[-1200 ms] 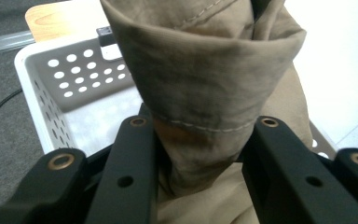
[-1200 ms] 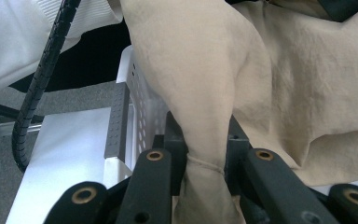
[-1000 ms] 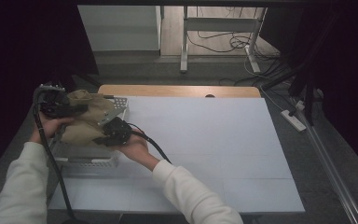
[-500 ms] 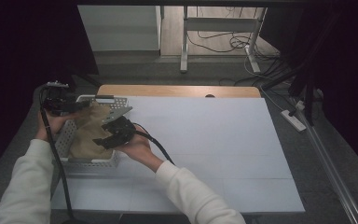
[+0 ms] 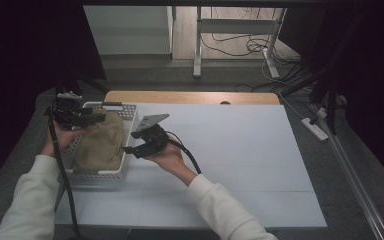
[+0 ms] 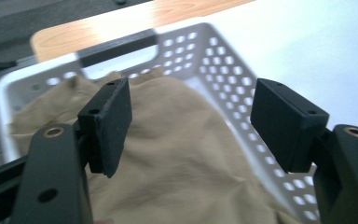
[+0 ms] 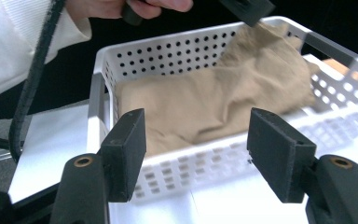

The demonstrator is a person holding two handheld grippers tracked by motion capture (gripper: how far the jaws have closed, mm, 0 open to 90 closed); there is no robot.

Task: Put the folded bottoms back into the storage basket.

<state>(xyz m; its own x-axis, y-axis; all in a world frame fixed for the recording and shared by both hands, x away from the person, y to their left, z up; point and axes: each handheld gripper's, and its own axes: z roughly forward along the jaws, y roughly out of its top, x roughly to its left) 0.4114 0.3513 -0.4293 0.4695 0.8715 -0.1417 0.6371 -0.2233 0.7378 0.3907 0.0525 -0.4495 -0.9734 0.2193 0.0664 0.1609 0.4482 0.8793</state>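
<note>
The high view looks forward and down over the tabletop (image 5: 240, 165); both gripper views sit close above the white basket (image 6: 223, 70), from opposite sides.

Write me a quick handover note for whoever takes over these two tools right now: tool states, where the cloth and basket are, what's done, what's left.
Left tool: open, jaws have just been opening and then closing a little, nothing between them, hovering over the tan cloth.
Right tool: open, jaws just opened, empty, outside the basket's long wall on the table side.
Cloth: lies crumpled inside the white perforated basket, at the table's left edge.
Done: cloth is in the basket, both tools off it.
Left: probably just pull both tools clear; tidy the cloth if it should lie flatter.
</note>
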